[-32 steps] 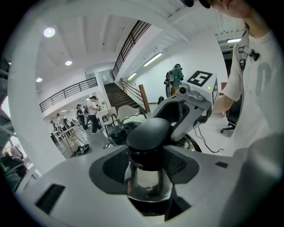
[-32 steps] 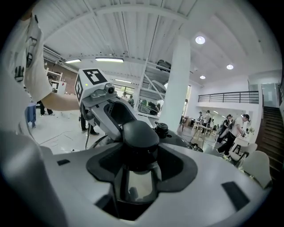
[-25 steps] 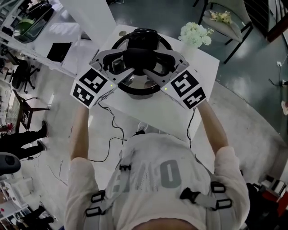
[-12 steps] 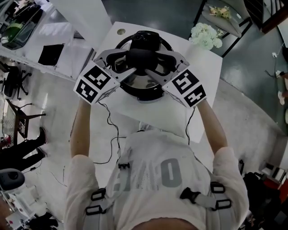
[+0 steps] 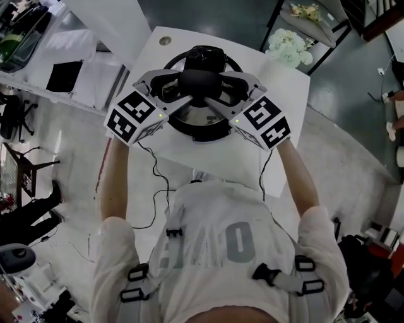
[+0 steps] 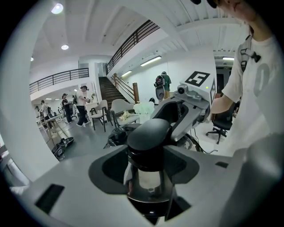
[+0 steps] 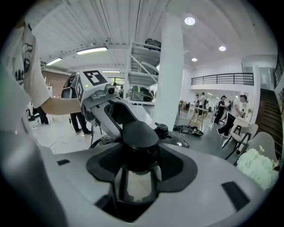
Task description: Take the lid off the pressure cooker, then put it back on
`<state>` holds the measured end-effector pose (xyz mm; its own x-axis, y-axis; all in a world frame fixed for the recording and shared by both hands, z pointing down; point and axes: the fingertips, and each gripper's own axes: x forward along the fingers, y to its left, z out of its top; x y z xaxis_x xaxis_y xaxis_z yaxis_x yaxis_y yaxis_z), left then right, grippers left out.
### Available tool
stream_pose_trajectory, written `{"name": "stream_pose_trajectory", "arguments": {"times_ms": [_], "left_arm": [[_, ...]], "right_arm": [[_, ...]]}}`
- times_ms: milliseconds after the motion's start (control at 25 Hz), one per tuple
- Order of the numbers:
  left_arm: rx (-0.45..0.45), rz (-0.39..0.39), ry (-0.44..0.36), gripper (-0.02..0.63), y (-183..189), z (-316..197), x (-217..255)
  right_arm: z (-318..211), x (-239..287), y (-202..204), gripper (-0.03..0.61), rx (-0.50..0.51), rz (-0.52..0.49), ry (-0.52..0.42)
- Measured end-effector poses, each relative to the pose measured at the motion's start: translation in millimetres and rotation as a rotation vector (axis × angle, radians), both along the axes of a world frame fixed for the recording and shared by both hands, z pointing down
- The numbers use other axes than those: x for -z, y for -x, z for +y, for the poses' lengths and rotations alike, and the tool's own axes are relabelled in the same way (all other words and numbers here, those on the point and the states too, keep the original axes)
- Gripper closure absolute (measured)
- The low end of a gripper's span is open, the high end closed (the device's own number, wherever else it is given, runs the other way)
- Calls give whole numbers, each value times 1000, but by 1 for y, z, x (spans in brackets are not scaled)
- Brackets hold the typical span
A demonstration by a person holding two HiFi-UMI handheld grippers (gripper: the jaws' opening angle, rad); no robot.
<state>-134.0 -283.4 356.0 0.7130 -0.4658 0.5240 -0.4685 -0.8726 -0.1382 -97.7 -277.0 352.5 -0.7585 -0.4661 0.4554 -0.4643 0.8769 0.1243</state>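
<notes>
The pressure cooker (image 5: 189, 126) stands on a white table (image 5: 278, 113). Its steel lid (image 5: 201, 115) has a black knob (image 5: 199, 81) at the centre and lies over the pot's mouth; whether it is seated I cannot tell. My left gripper (image 5: 182, 88) and right gripper (image 5: 219, 88) come in from opposite sides, and both are shut on that knob. In the left gripper view the knob (image 6: 148, 132) fills the gap of my left gripper (image 6: 148, 155), with the right gripper's marker cube (image 6: 196, 79) behind. The right gripper view shows the knob (image 7: 140, 134) clamped by my right gripper (image 7: 138, 165).
A bunch of white flowers (image 5: 284, 47) stands on the table's far right corner. Cables (image 5: 154, 170) hang off the near edge. A second white table with a black pad (image 5: 63, 76) is at the left. A chair (image 5: 309, 19) stands beyond.
Both grippers have sunk a little together with the knob still clamped between them, bringing the lid lower over the pot. The jaws have not changed.
</notes>
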Motion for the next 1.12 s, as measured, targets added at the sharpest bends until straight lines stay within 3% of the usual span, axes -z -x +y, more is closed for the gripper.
{"name": "stream_pose_trajectory", "arguments": {"times_ms": [320,480,600,840,1120], "left_arm": [[-46,-41,-31,380,-12,1,2],[-57,-58,23,379,-6,-8,-6],[-56,-19,49,379,-3,-10,-13],[-72,9,19,380,-6,-10,-13],[-172,81,22,380,-8,-10,-11]], "right_arm": [[3,-4,-11,337,-38,-11,30],[-5,-11,-6,337,-46,-13,73],[-7,-17,-4,337,-51,-14,103],[-6,-19,-7,339,-72,-29,93],[-7,-17,-7,339,-88,-22,89]]}}
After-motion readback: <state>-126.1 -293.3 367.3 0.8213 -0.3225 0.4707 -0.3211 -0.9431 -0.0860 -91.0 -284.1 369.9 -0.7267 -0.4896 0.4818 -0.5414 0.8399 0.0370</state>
